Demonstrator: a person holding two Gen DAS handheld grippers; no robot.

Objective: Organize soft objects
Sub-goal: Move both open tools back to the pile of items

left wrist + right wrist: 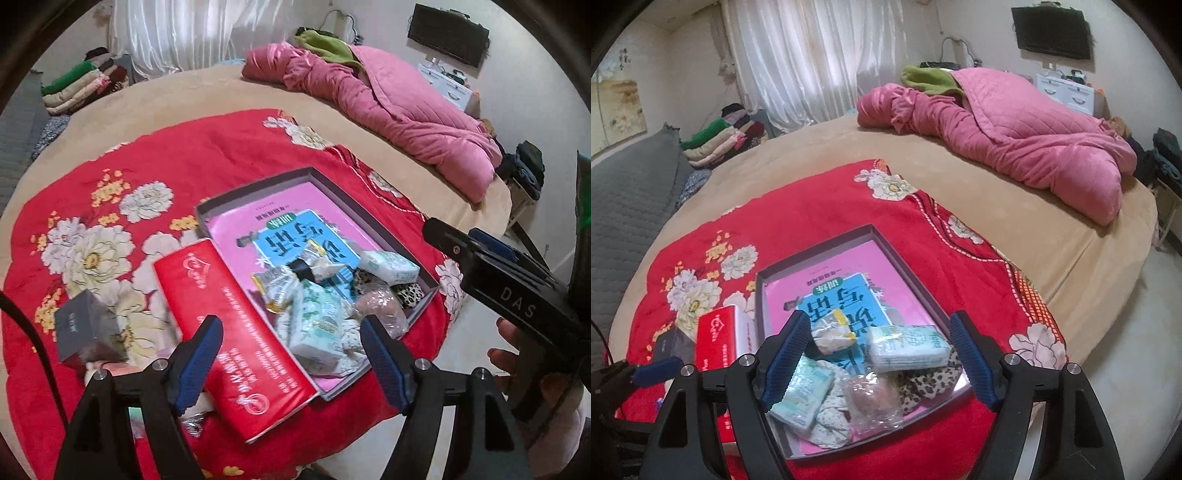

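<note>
A shallow grey box [258, 181] with a pink sheet inside lies on the red floral blanket [207, 147]. At its near end are two tissue packs [908, 347] [805, 395], a snack wrapper [831, 332], a leopard-print cloth [931, 384] and a plastic-wrapped pinkish lump [871, 402]. A red tissue box [236, 332] lies along the box's left side. My left gripper [291, 332] hovers open over the red tissue box and the box's near corner, holding nothing. My right gripper [881, 325] is open above the heap, clear of it.
A small grey carton [85, 328] sits left of the red tissue box. A pink quilt [1015, 147] is bunched at the far right of the tan bed. Folded clothes [727, 140] are stacked far left. The bed edge and pale floor [1126, 332] are to the right.
</note>
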